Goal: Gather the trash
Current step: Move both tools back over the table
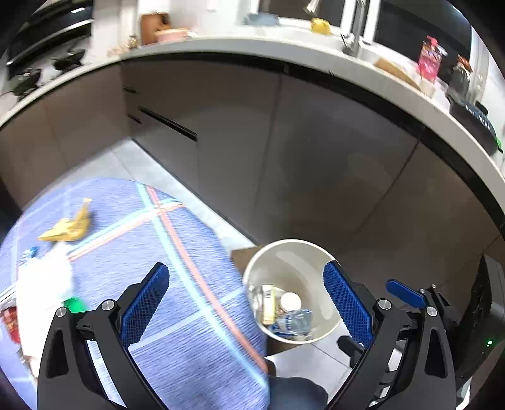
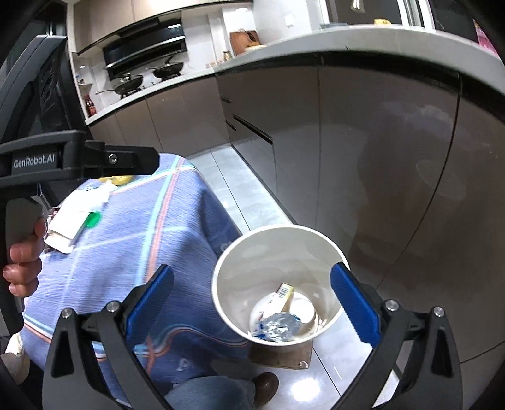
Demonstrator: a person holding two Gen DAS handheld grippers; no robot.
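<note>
White bin (image 2: 277,252) holds crumpled bottle (image 2: 279,326) (bluish), carton (image 2: 284,291), cup (image 2: 302,309).

fig.: kitchen bkgd. pale bench (image 1: 221,42) curves across top, grey-brown cabinet fronts (image 1: 240,132) below w/ dark slot handles. on bench: faucet (image 1: 355,28), yellow item (image 1: 320,25) behind it, pink packet (image 1: 429,58) at right, pink bowl (image 1: 172,33) at left. two black pans (image 2: 148,75) on stove under dark hood (image 2: 145,47). red bottles (image 2: 90,105) on low shelf. pale floor tiles (image 2: 240,189). brown shoe (image 2: 265,386) at bottom edge.
</note>
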